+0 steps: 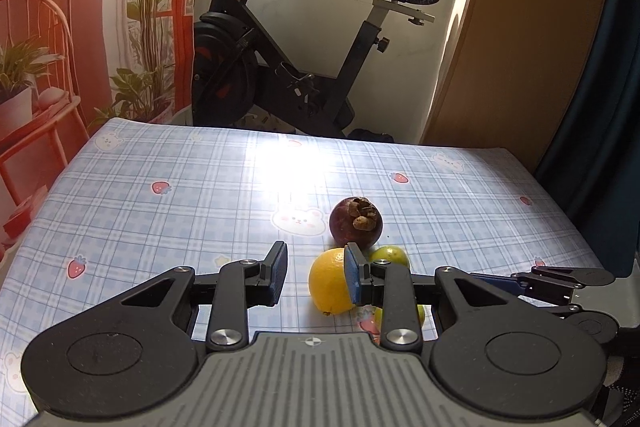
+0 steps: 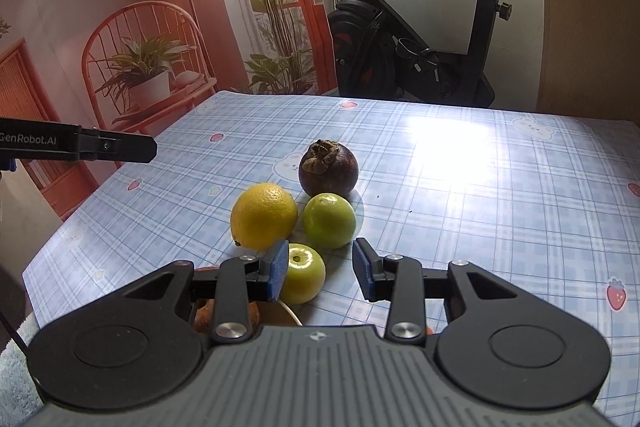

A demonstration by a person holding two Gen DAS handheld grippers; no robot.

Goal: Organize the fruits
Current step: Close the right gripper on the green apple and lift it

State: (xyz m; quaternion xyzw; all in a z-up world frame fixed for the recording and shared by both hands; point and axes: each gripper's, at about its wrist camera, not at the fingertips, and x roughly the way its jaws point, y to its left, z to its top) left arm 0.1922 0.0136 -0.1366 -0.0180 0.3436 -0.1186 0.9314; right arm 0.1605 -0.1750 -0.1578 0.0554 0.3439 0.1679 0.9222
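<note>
Both pairs of fingers stand a narrow way apart with nothing between their blue pads. Left gripper: its right-hand pad overlaps the yellow fruit in the left wrist view, but the right wrist view shows that gripper's finger raised well to the left of the fruit, so no contact is recorded. Right gripper: its left pad overlaps the edge of the nearest green fruit; whether it touches cannot be determined, and the far pad stands clear of it.

Landmark taken: the mangosteen, resting on the blue checked tablecloth with its dried calyx uppermost.

- Yellow citrus: just in front of the mangosteen and to its left, near it; contact cannot be confirmed.
- First green fruit: directly in front of the mangosteen, apparently touching it, and close beside the yellow citrus.
- Second green fruit: further in front of the mangosteen, behind the first green fruit as seen from it, stem hollow facing up.
- Brownish fruit: nearest the camera, mostly hidden beneath the right gripper's linkage; kind not determinable.

Exercise bike: beyond the table's far edge, well behind the mangosteen.
</note>
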